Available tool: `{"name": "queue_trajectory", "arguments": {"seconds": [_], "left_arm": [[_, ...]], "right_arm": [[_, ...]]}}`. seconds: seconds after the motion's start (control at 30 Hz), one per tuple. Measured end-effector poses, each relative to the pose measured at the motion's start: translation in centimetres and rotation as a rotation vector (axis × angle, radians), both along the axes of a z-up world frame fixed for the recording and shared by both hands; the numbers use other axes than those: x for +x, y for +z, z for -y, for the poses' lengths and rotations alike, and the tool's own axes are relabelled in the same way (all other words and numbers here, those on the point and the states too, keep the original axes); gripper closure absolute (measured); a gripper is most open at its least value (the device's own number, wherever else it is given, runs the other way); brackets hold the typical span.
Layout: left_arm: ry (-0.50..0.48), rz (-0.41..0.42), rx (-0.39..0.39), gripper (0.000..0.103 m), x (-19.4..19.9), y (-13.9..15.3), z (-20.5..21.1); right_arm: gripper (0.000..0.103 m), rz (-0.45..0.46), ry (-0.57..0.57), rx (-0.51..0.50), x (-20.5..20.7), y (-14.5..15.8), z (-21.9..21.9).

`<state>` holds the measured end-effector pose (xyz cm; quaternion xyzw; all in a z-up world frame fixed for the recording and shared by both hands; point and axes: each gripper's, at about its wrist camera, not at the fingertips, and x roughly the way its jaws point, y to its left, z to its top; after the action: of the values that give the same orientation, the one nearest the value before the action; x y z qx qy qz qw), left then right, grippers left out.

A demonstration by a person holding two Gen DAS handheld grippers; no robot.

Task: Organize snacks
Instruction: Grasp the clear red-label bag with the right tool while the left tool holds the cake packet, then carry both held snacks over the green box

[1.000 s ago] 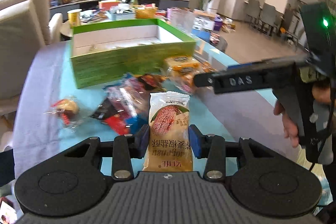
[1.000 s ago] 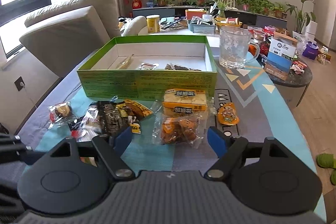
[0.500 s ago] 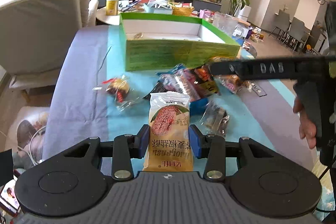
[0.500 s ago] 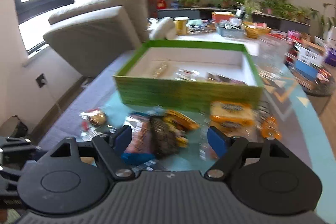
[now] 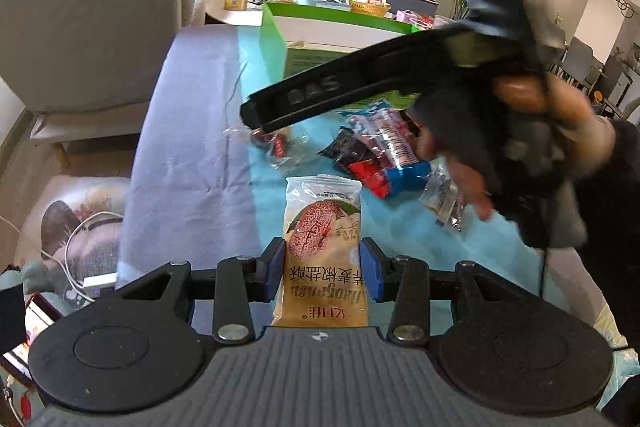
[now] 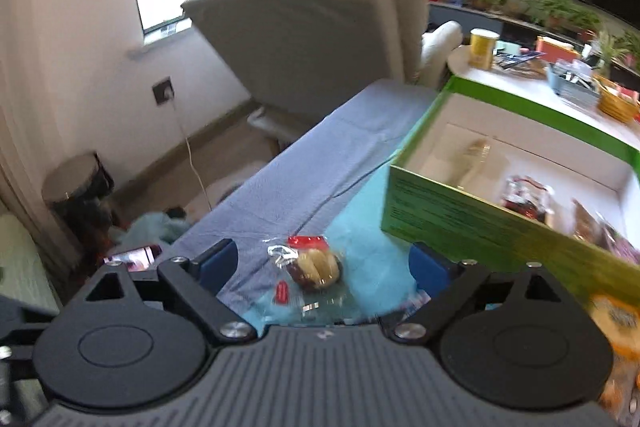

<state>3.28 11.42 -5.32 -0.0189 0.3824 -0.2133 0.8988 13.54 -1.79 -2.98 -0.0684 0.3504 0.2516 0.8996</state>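
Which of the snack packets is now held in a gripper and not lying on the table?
The tan biscuit packet with the pink round picture. The left gripper has its jaws shut on it; the other packets lie loose on the blue tablecloth.

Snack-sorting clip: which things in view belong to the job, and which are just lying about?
Job: pastry packet clamped in left gripper; clear-wrapped snack between the open right gripper; green box; wrapper pile.

Lying about: yellow can; armchair; phone.

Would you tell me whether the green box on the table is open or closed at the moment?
Open. The green box has no lid on it, and the right wrist view looks straight into its white interior, where a few wrapped snacks already lie.
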Motion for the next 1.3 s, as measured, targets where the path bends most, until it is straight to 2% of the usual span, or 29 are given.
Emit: {"name": "queue_trajectory", "arguments": {"seconds": [0.17,0.33,0.53,0.63,0.9,1.03,1.3], "left_arm": [[0.02,-0.013,-0.012,0.065,0.4,-0.3,-0.7],[0.018,-0.024,-0.015,0.065,0.4,-0.5,-0.7],[0.021,-0.026,-0.013,0.065,0.6,-0.3,-0.4],[0.019,-0.015,-0.006,0.065,0.4,0.0,0.0],[0.008,0.053,-0.006,0.065,0.4,1.9,1.8],[-0.002,0.064,-0.001,0.065,0.9,2.3,3.3],[-0.04,0.117,0.004,0.065,2.0,3.6,6.2]], "right_arm": [[0.058,-0.102,0.024,-0.035,2.2,-1.8,-1.9],[0.058,-0.161,-0.026,-0.039,2.8,-3.0,-1.9],[0.059,-0.113,-0.038,-0.06,1.9,-1.8,-1.4],[0.059,-0.051,-0.046,-0.049,0.6,-0.7,-0.4],[0.059,0.058,-0.119,0.038,-2.0,2.9,4.0],[0.059,0.105,-0.18,0.076,-1.7,4.0,6.7],[0.059,0.122,-0.284,0.145,-1.7,4.4,10.9]]}}
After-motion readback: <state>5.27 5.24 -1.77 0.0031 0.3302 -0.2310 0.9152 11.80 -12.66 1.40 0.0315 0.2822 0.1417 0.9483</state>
